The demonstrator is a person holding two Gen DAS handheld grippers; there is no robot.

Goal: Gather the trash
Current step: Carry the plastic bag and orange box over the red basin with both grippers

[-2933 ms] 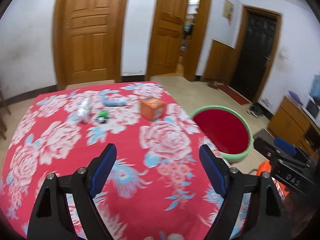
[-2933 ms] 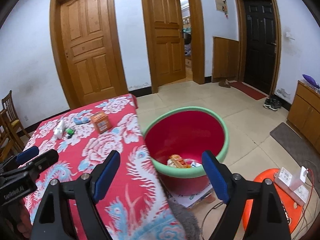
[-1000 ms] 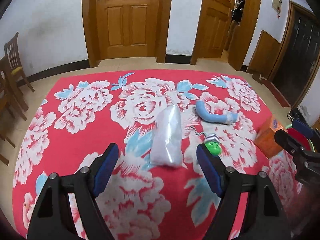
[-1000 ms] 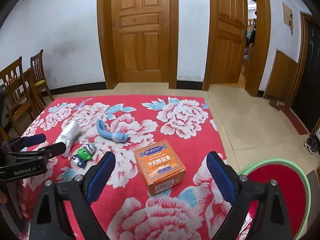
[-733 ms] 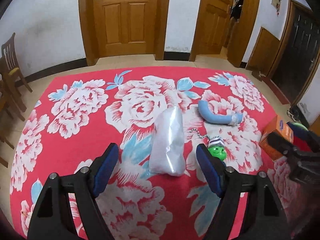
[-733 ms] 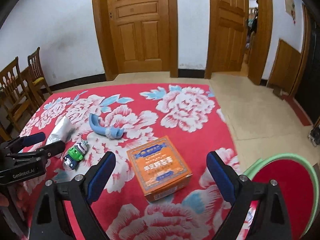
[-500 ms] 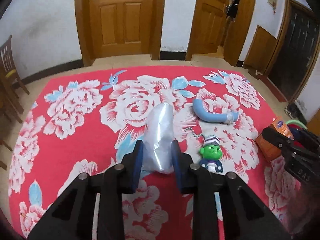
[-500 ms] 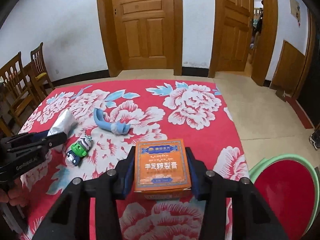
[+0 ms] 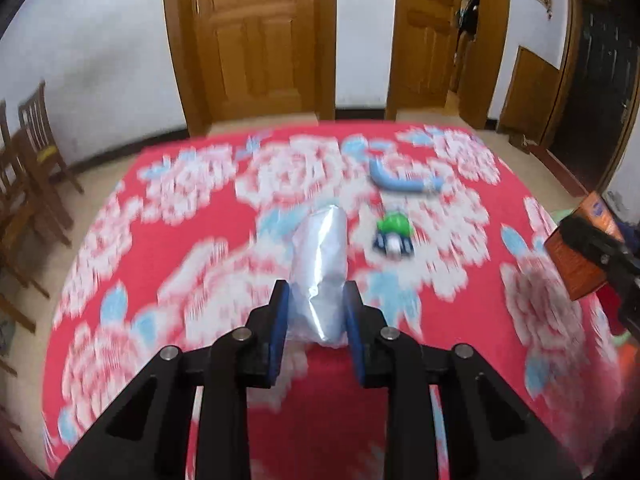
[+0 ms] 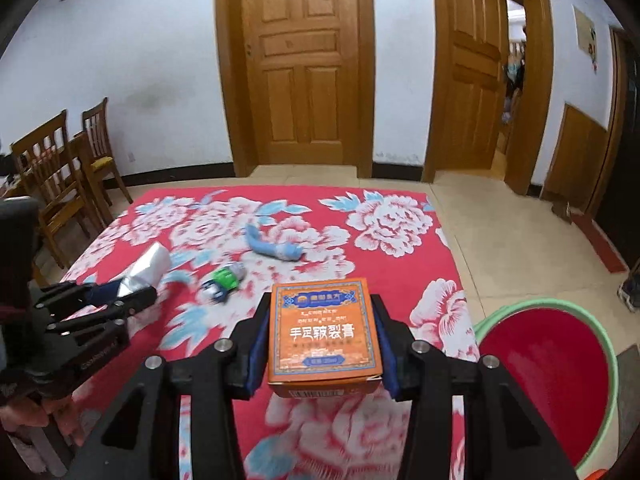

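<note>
Orange box (image 10: pixel 323 330) clamped in right gripper (image 10: pixel 320 344); left gripper (image 9: pixel 314 318) clamped on silver foil pouch (image 9: pixel 320 268), both above floral tablecloth (image 10: pixel 384 220).

The red flowered cloth (image 10: pixel 360 200) lies under everything. On it, the small green toy figure (image 10: pixel 222 278) sits between the crinkly silver bag (image 10: pixel 150 264) on the left and the orange cardboard box (image 10: pixel 324 336) on the right. The curved blue tube (image 10: pixel 272 247) lies behind the toy, and the big red tub with a green rim (image 10: pixel 552 376) stands on the floor right of the cloth.
</note>
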